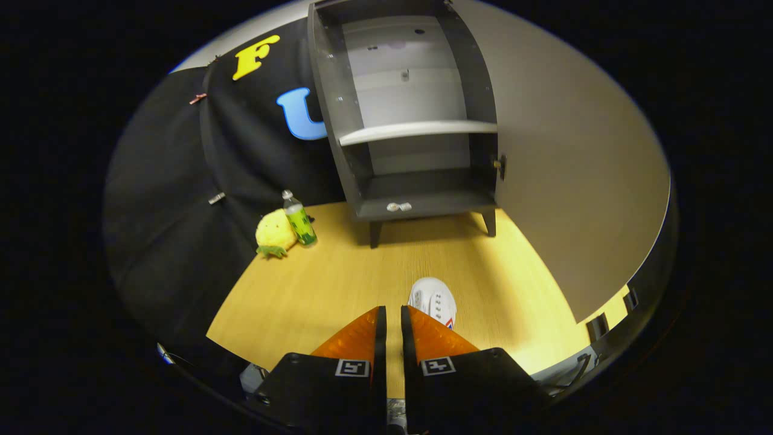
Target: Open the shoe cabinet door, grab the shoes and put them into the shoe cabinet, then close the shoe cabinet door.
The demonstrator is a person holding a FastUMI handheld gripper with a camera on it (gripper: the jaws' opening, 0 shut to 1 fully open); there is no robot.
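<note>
Gripper [393, 309]: jaws nearly closed, narrow gap, nothing held between them. Shoe [436, 300], white: lay on the wooden floor [338, 284] just ahead of the right finger, partly hidden by it. Shoe cabinet [416, 115], dark, with pale shelf [416, 130]: stood well beyond the jaws, door [574, 169] swung open. Green bottle [299, 219] and yellow plush toy [275, 232]: beside each other, beyond the left finger.

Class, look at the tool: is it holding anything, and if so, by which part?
Nothing is held. The tool is nearly shut on air; the shoe lies on the floor just beyond its fingers.
</note>
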